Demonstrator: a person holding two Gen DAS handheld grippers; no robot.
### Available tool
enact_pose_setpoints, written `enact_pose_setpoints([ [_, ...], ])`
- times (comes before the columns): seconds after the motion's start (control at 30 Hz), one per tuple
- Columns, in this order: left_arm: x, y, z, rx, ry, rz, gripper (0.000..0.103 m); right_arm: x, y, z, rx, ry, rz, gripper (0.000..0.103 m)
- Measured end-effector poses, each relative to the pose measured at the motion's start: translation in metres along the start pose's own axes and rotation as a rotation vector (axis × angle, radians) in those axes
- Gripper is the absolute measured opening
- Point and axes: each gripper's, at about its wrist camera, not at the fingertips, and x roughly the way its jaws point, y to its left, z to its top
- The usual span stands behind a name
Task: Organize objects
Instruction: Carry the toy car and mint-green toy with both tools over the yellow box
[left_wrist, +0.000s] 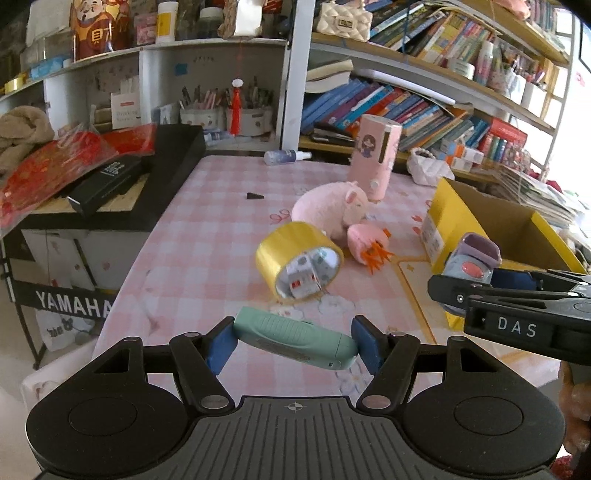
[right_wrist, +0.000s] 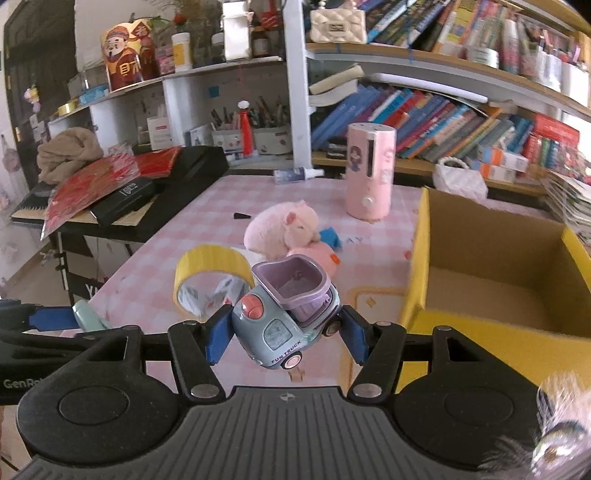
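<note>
Left gripper (left_wrist: 293, 345) clamps a green handheld device (left_wrist: 295, 338) crosswise above the checked table (left_wrist: 207, 236). Right gripper (right_wrist: 286, 334) clamps a toy truck (right_wrist: 284, 317), clear of the table. Yellow tape roll (right_wrist: 210, 277) lies at 11 o'clock of the truck; cardboard box (right_wrist: 498, 291) at 2 o'clock.

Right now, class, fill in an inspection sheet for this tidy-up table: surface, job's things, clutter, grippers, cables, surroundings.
Surface: pink checked tablecloth, partly covered.
Job's things: green device held in left gripper; toy truck held in right gripper; open yellow cardboard box at right, no items seen inside.
Clutter: yellow tape roll on its side, pink plush, pink cylinder upright, spray bottle lying down.
Grippers: both fingers closed on their items, above the table.
Cables: nothing seen.
Surroundings: crowded bookshelves behind; black keyboard at left, piled with items.
</note>
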Motion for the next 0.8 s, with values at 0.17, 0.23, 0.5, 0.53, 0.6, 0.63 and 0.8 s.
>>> enact_pose_setpoints([
  [0.17,-0.017,-0.010,-0.013,0.037,0.001,-0.046,0.068,-0.025,-0.002,-0.021,0.031,0.017,-0.056,0.059],
  [0.23,-0.023,-0.015,-0.018,0.058,-0.001,-0.063,0.068,-0.034,-0.004,-0.027,0.051,0.020,-0.078,0.059],
  [0.5,-0.037,-0.034,-0.037,0.131,0.012,-0.130,0.068,-0.068,-0.010,-0.057,0.125,0.025,-0.150,0.059],
  [0.53,-0.039,-0.037,-0.039,0.142,0.010,-0.139,0.068,-0.072,-0.011,-0.061,0.133,0.024,-0.158,0.059],
  [0.6,-0.042,-0.043,-0.042,0.162,0.010,-0.160,0.068,-0.081,-0.013,-0.069,0.150,0.023,-0.178,0.059],
  [0.63,-0.043,-0.046,-0.044,0.172,0.010,-0.170,0.068,-0.085,-0.014,-0.073,0.159,0.022,-0.189,0.059],
  [0.8,-0.048,-0.063,-0.052,0.228,0.015,-0.223,0.068,-0.105,-0.021,-0.091,0.209,0.026,-0.247,0.059],
])
